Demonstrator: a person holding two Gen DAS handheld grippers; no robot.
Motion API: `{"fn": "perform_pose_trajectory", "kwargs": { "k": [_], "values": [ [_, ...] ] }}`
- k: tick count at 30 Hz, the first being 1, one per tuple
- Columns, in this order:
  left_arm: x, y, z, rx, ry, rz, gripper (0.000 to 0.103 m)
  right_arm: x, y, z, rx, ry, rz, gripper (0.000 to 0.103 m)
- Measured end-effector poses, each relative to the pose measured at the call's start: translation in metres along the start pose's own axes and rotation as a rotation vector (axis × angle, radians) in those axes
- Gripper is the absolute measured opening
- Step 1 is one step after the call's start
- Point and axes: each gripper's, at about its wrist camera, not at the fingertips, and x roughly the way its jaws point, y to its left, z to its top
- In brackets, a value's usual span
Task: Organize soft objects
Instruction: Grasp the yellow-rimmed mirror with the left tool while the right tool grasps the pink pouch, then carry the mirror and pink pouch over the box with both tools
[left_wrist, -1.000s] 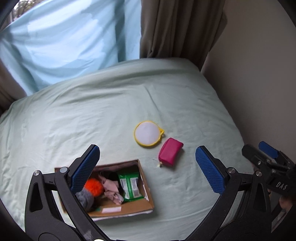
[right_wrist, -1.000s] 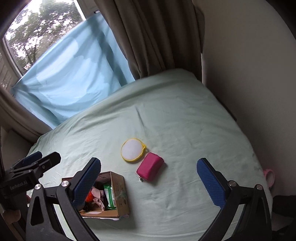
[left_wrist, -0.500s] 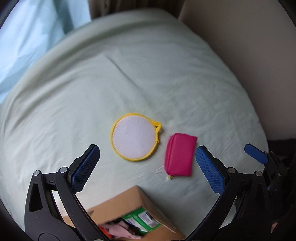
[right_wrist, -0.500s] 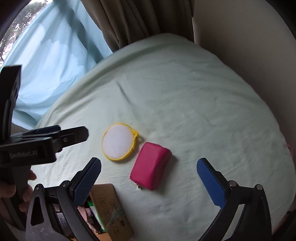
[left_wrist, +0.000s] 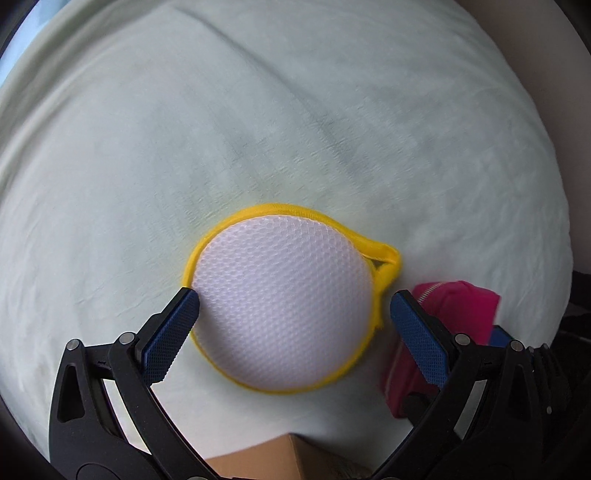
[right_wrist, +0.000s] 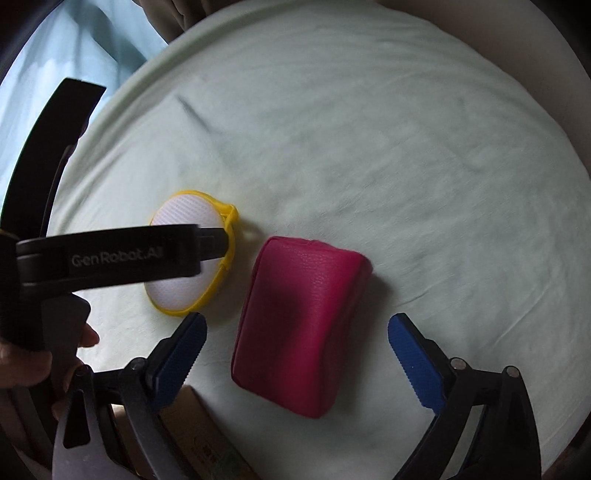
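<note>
A round white mesh pouch with yellow trim (left_wrist: 282, 314) lies on the pale green bed sheet (left_wrist: 295, 129). My left gripper (left_wrist: 293, 308) is open, with one finger on each side of the pouch, low over it. A pink zip pouch (right_wrist: 299, 325) lies just right of it; it also shows in the left wrist view (left_wrist: 461, 299). My right gripper (right_wrist: 295, 334) is open, fingers either side of the pink pouch's near half. The mesh pouch shows in the right wrist view (right_wrist: 184, 284), partly behind the left gripper's arm.
A cardboard box corner (left_wrist: 291, 458) lies at the near edge, also in the right wrist view (right_wrist: 199, 435). A beige wall (right_wrist: 535, 29) bounds the bed at the right, brown curtains (right_wrist: 166, 18) and a blue sheet (right_wrist: 74, 48) stand at the far end.
Both grippers have moved forward and down toward the bed. The left now straddles the mesh pouch and the right the pink pouch. The box has slid almost out of view.
</note>
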Motion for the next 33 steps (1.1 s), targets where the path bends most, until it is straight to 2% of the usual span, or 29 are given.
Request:
{"fn": "perform_pose_trajectory", "kwargs": {
  "k": [3,7,9,10,12,14,15,17,19,25,33],
  "values": [
    [0.009,-0.002,0.001,0.017,-0.004,0.039,0.103,0.015,0.006,-0.002,0.003,0.038,-0.02,0.08],
    [0.014,-0.004,-0.001,0.063,-0.009,0.092,0.099,0.023,0.007,-0.004,0.008,0.042,-0.058,0.075],
    [0.013,-0.003,-0.002,0.07,-0.014,0.097,0.095,0.023,0.005,-0.005,0.01,0.039,-0.073,0.067],
    [0.012,-0.001,-0.003,0.066,-0.019,0.094,0.091,0.023,0.003,-0.005,0.008,0.039,-0.07,0.067],
    [0.008,0.004,-0.004,0.049,-0.029,0.094,0.082,0.021,0.003,-0.005,-0.003,0.035,-0.069,0.064],
    [0.003,0.01,-0.006,0.034,-0.037,0.099,0.065,0.019,0.004,-0.006,-0.017,0.032,-0.07,0.061],
    [0.0,0.014,-0.007,0.028,-0.041,0.104,0.06,0.017,0.004,-0.007,-0.023,0.03,-0.07,0.06],
    [-0.006,0.021,-0.01,0.016,-0.048,0.115,0.031,0.014,0.003,-0.008,-0.026,0.027,-0.065,0.058],
    [-0.013,0.029,-0.012,0.004,-0.057,0.14,0.015,0.01,0.004,-0.007,-0.026,0.021,-0.06,0.055],
    [-0.028,0.043,-0.019,-0.011,-0.072,0.149,0.014,0.0,0.005,-0.005,-0.033,0.013,-0.045,0.047],
    [-0.063,0.02,-0.023,0.007,-0.116,0.136,0.014,-0.027,-0.012,-0.004,-0.015,-0.011,-0.032,0.044]
  ]
}}
